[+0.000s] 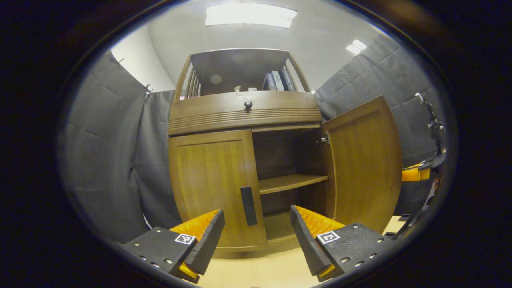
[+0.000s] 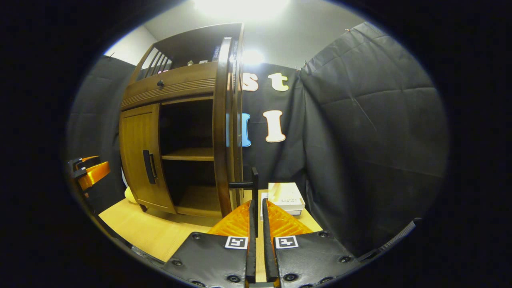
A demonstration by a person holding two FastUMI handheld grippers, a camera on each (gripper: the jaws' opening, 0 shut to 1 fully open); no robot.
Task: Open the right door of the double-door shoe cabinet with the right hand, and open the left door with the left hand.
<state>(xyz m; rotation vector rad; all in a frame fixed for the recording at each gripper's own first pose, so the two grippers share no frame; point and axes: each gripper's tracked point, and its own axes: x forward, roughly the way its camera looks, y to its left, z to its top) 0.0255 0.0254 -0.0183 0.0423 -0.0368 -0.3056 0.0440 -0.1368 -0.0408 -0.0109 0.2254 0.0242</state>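
The right door (image 1: 362, 160) stands swung open at the centre-right of the left gripper view, so half the job looks done. The left door (image 1: 212, 188) at centre is shut, handle (image 1: 248, 205) untouched. The left gripper (image 1: 256, 236) gapes wide before it; the right gripper (image 2: 256, 208) is nearly closed around the right door's handle (image 2: 254, 185).

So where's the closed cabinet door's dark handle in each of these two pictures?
Left gripper view: the handle sits low and centre, on the closed left door's right edge, between the left claw's fingers.
Right gripper view: the handle is left of centre, on that same door.
Shared landmark: the round knob on the drawer above.
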